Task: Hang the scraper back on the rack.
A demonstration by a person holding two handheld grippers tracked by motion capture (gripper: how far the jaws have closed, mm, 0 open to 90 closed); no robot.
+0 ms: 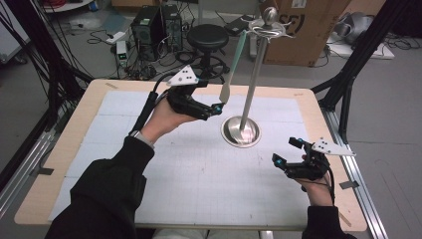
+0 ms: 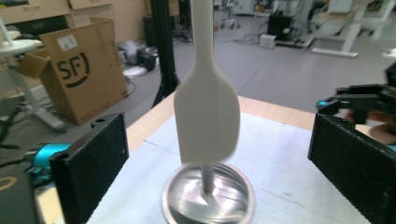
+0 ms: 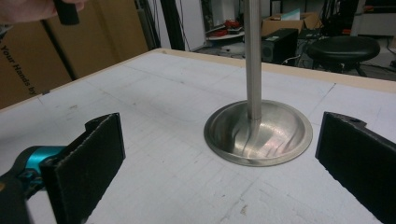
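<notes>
Left gripper (image 1: 218, 107) wide open, jaws either side of the spatula (image 1: 234, 64) blade, not touching it. Spatula hangs from the top hook of the steel stand (image 1: 249, 79), blade low, near the base dish (image 1: 241, 132). Probable step: grab the blade. Centre it between the pads, close squarely, avoid the pole. Right gripper (image 1: 288, 155) open, idle over the bench (image 1: 199, 174), aimed at the base.

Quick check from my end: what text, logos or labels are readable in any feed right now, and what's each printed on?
"SF": black logo on the cardboard box beyond the table, also partly seen in the high view.
"Your Hands by": partial black print on brown cardboard in the right gripper view; the rest is cut off.
White sticker on the box: too small to read.
</notes>
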